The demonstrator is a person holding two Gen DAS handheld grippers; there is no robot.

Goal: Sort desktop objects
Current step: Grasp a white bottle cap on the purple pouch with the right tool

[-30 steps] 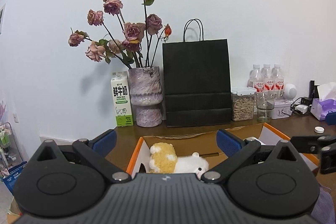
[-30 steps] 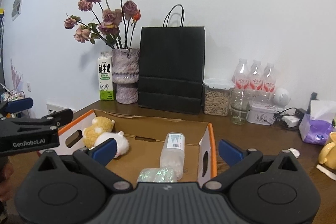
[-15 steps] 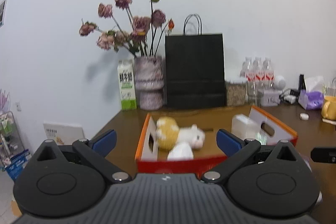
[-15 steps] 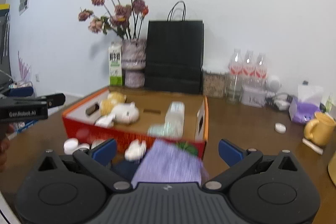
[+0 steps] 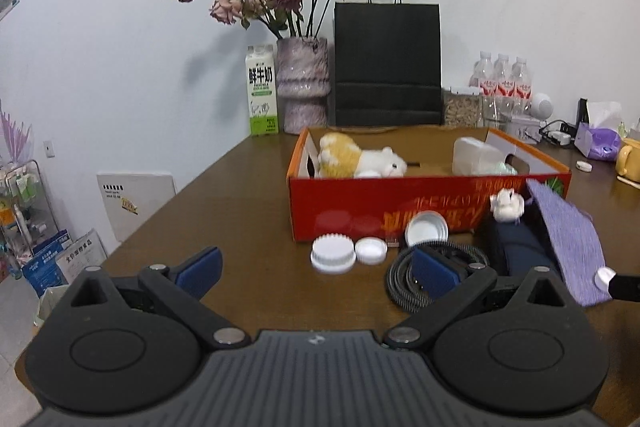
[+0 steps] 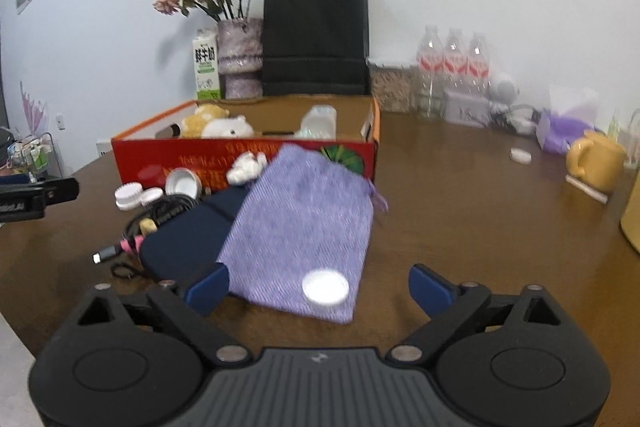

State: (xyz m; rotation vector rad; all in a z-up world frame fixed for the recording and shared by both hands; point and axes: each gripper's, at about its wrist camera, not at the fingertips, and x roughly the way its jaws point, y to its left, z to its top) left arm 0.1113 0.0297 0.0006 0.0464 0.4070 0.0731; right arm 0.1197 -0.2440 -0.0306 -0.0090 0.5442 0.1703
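Note:
A red cardboard box (image 5: pixel 400 203) (image 6: pixel 160 151) holds a plush toy (image 5: pixel 360 159) and a plastic container (image 5: pixel 476 157). In front of it lie white lids (image 5: pixel 333 252), a metal lid (image 5: pixel 426 230), a coiled black cable (image 5: pixel 400 279), a dark blue pouch (image 6: pixel 184 239), a purple cloth bag (image 6: pixel 308 223) with a white cap (image 6: pixel 325 287) on it, and a small white toy (image 6: pixel 246 167). My left gripper (image 5: pixel 316 269) is open and empty, near the lids. My right gripper (image 6: pixel 318 287) is open, with the white cap between its fingers.
At the back stand a milk carton (image 5: pixel 262 91), a vase of dried roses (image 5: pixel 302 83), a black paper bag (image 5: pixel 387 63), a jar and water bottles (image 5: pixel 502 79). A yellow mug (image 6: pixel 594 163), a tissue pack (image 6: pixel 568 131) and a small white cap (image 6: pixel 520 155) are at the right.
Both grippers have pulled back from over the box and dropped toward the table's front. The loose objects in front of the box have come into view.

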